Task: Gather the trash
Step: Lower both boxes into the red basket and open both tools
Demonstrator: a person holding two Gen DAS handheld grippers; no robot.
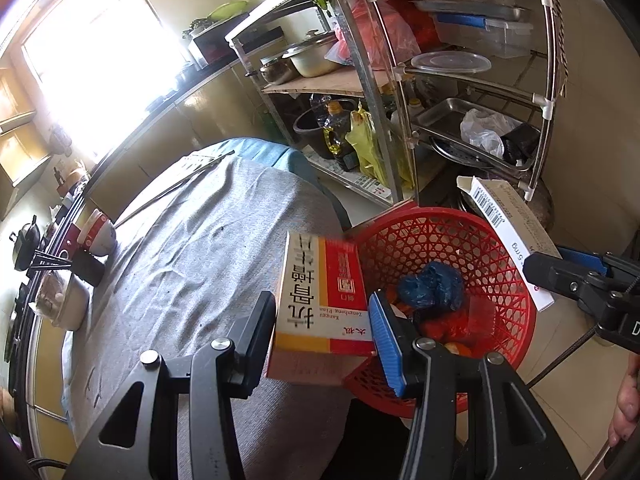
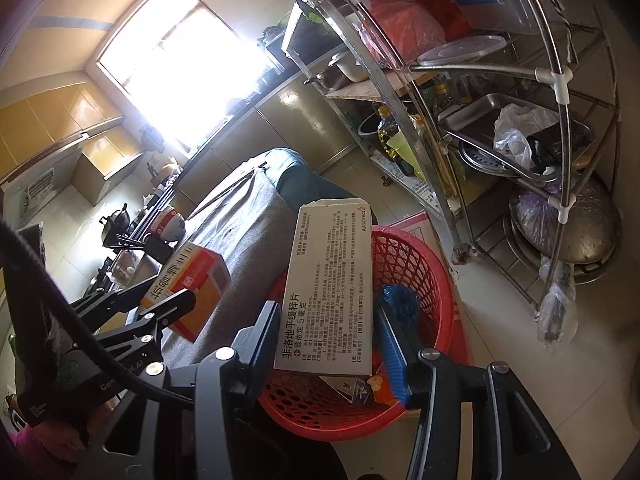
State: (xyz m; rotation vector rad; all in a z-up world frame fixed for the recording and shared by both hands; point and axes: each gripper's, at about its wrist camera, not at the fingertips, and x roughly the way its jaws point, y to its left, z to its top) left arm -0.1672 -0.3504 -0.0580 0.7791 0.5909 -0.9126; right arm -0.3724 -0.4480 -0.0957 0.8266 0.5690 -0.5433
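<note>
My left gripper (image 1: 324, 320) is shut on a red, yellow and white medicine box (image 1: 320, 300), held at the left rim of a red plastic basket (image 1: 500, 240). The same box shows in the right wrist view (image 2: 188, 292). My right gripper (image 2: 328, 336) is shut on a flat white medicine box (image 2: 328, 284), held over the red basket (image 2: 420, 264). That white box also shows in the left wrist view (image 1: 508, 228). The basket holds a crumpled blue bag (image 1: 432, 286) and other scraps.
A table under a grey cloth (image 1: 200, 240) lies to the left, with bowls (image 1: 98, 232) and chopsticks (image 1: 48, 260) at its far side. A metal rack (image 1: 460, 92) with pots, trays and bags stands behind the basket on the tiled floor (image 2: 520, 340).
</note>
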